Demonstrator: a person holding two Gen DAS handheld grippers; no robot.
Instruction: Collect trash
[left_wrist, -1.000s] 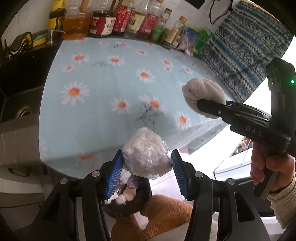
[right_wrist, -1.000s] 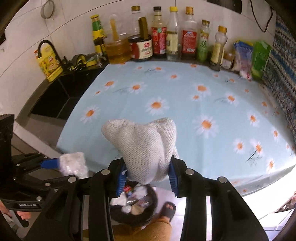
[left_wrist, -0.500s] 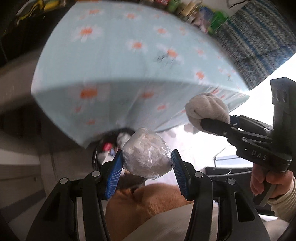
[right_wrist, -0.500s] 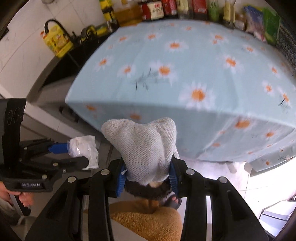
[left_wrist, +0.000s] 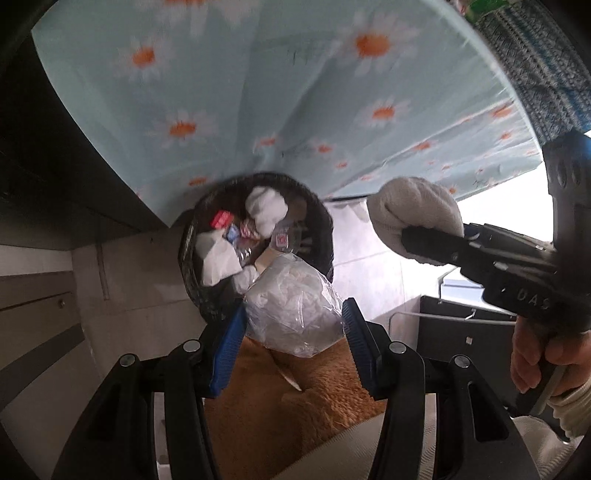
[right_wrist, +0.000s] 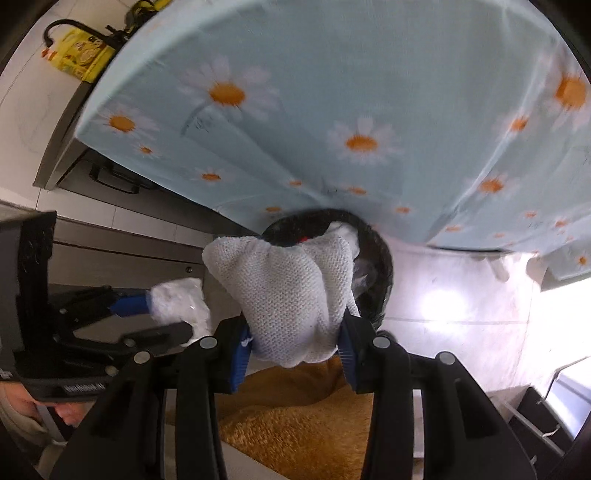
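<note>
The left tongs (left_wrist: 293, 334) grip a crumpled clear bag (left_wrist: 291, 306) stuffed with white paper, pinched between their blue pads. The right tongs (right_wrist: 295, 341) clamp a white knitted cloth (right_wrist: 291, 291). Just beyond both tips, below the hanging edge of the daisy tablecloth (left_wrist: 258, 92), stands a black bin (left_wrist: 321, 225) with paper and wrappers in it. Orange fleece (right_wrist: 295, 417) lies beneath the tongs.
</note>
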